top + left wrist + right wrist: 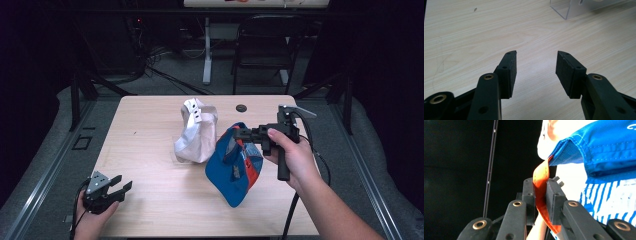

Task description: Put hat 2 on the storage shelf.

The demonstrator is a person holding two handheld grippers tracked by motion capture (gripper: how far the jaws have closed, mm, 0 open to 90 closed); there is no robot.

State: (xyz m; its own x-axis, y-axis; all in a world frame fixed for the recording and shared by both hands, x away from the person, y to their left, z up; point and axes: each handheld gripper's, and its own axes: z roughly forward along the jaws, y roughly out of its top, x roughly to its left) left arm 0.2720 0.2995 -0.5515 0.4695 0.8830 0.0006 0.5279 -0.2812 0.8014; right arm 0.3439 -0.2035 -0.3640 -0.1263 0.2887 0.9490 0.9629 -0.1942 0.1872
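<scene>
Right gripper view: gripper (pixel 540 195) clamps blue cap's (pixel 604 147) orange strap (pixel 541 177).

Bare table (pixel 150 150) left of white cap (pixel 196 135) and blue cap (pixel 232 165).

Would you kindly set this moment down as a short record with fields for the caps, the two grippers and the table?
Held item: blue cap, hanging lifted, with an orange strap
Right gripper: jaws shut on the orange strap, held in the person's right hand
Left gripper: jaws open, holding nothing, low over the near left corner
Second item: white cap, propped up at mid-table, beside the blue cap
Surface: light wooden table
Other: clear plastic stand on the table under the white cap
</scene>
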